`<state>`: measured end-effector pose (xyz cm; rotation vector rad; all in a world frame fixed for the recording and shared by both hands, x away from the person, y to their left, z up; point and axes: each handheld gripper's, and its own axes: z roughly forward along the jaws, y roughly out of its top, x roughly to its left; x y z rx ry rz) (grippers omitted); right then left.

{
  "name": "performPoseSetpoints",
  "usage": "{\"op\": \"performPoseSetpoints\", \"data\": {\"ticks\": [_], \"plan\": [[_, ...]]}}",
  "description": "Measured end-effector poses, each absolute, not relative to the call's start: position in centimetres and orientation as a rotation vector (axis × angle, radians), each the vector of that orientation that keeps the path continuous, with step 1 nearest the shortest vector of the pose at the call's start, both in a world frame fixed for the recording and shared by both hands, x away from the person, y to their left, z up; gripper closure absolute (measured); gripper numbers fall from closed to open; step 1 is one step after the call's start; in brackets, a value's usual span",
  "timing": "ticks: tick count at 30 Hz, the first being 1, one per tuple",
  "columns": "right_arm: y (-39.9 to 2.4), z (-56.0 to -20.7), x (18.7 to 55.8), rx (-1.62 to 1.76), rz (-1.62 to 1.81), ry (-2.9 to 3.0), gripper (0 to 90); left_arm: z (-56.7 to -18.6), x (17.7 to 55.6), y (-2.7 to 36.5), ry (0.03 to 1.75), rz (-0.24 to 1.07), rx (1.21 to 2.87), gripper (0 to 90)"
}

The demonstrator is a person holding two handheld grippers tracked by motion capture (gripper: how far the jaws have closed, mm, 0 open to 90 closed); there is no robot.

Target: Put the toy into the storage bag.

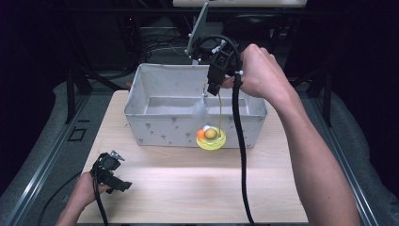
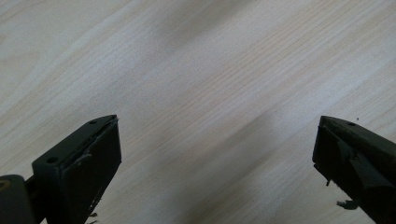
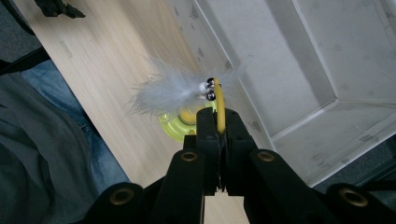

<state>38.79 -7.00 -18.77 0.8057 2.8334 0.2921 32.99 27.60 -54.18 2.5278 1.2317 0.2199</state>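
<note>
At the left, the left tool (image 1: 112,174) rests low near the front-left corner of the pale wooden surface (image 1: 188,188). The person's left hand (image 1: 84,190) holds it. In the left gripper view its two black jaws stand wide apart, released, with only bare wood between them. I judge that it waits there so that it does not disturb the other hand.

In the middle stands a white fabric box with small grey marks (image 1: 155,125), open at the top, with a low divider inside. Just in front of its near wall hangs a yellow round toy with an orange and a white ball in it (image 1: 211,136). I cannot tell if the disc touches the surface or hangs just above it. A thin yellow wand (image 1: 219,110) rises from it, and a tuft of white feathers (image 1: 200,110) is fixed near the top of the wand.

At the right, the right tool (image 1: 214,82) is raised above the near edge of the box, held by the right hand (image 1: 259,70). In the right gripper view the jaws are clenched on the yellow wand, just under the feathers and two small dark beads (image 3: 210,88). The high grip probably lets the toy hang free, so it can pass over the wall into the box.
</note>
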Motion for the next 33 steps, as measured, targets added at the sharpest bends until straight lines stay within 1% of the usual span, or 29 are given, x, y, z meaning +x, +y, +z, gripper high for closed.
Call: {"op": "performPoseSetpoints", "data": {"ticks": [28,33], "plan": [[-6.7,-16.7,39.8,0.828,0.313,2.811,88.0,-54.2,33.0,27.7,1.23,0.211,2.534,1.3],[-6.7,-15.9,39.9,0.834,0.31,2.804,88.0,-54.2,33.0,27.7,1.229,0.211,2.534,1.3]]}}
